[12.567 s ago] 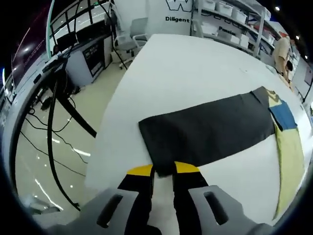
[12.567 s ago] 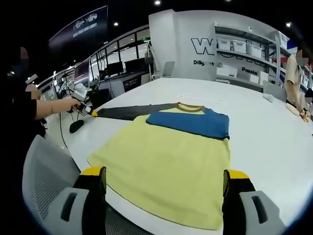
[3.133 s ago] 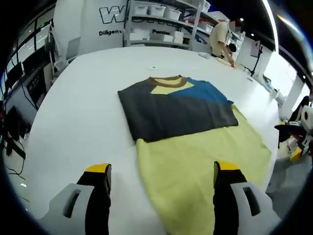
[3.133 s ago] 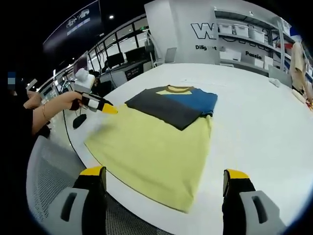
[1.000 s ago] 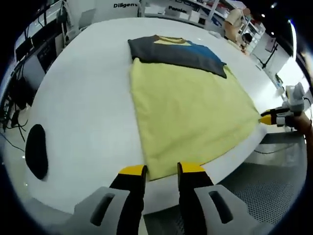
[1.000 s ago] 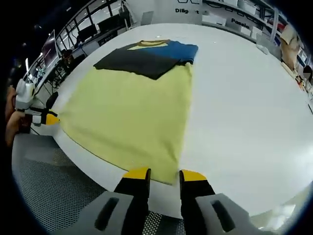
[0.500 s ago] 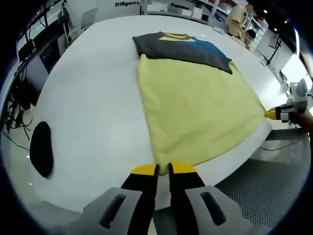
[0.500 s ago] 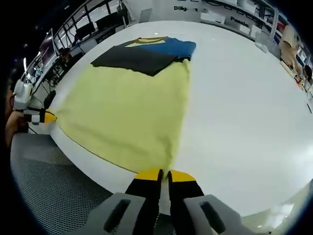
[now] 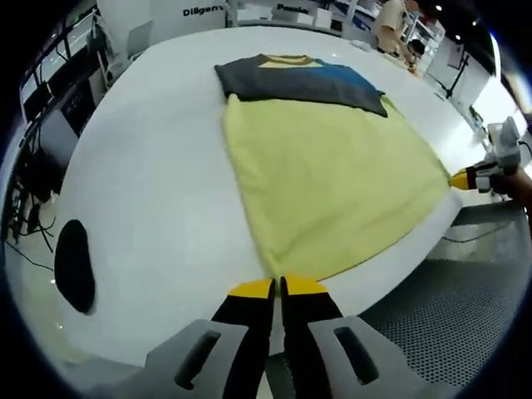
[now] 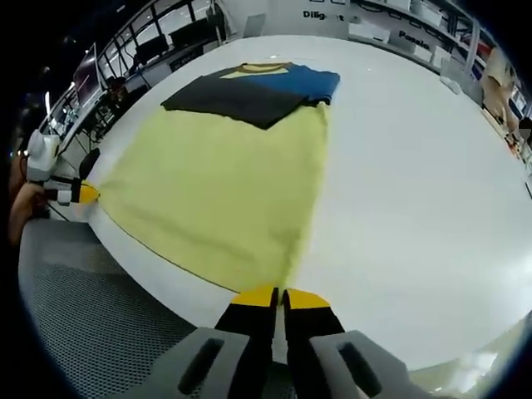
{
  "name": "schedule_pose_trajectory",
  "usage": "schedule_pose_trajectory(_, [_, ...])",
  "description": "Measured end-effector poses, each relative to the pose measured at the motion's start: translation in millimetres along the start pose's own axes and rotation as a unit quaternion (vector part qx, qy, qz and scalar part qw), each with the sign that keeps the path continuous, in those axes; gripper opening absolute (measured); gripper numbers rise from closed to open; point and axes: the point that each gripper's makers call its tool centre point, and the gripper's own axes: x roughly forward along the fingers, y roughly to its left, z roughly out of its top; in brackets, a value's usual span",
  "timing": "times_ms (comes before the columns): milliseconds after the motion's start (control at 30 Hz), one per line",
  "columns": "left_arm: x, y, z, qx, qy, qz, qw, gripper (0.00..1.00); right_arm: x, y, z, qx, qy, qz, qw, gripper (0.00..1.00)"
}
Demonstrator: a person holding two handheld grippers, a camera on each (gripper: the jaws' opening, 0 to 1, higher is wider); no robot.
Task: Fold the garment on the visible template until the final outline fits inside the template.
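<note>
On the smooth white surface lies the soft yellow garment, sleeves folded across its far end; left tool and right tool each clamp a near hem corner.

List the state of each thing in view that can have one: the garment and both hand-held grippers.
Yellow long-sleeved shirt with grey and blue sleeves: flat on the white table, sleeves folded across the chest, hem corners pinched.
Left hand-held gripper: shut on one hem corner.
Right hand-held gripper: shut on the other hem corner.
</note>
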Motion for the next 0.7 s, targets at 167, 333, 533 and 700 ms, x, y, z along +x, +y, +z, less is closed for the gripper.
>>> schedule_pose_trajectory(167, [-6, -2.4, 3.4, 0.022, 0.002, 0.001, 0.9998, 0.08, -7, -1, 1.6, 0.017, -0.001, 0.011, 0.9998, 0.00])
schedule_pose_trajectory(333, [-14, -7.9, 5.9, 0.042, 0.008, -0.016, 0.9989, 0.08, -16, -6, 4.9, 0.028, 0.003, 0.019, 0.9994, 0.00])
schedule_pose_trajectory(533, [-13, -13.1, -1.1, 0.053, 0.021, -0.023, 0.9981, 0.08, -18, -4, -3.7, -0.005, 0.035, 0.007, 0.9994, 0.00])
schedule_pose_trajectory(700, [-14, -17.4, -11.7, 0.065, 0.043, -0.027, 0.9966, 0.08, -19, -1, -15.1, -0.023, 0.066, 0.003, 0.9976, 0.00])
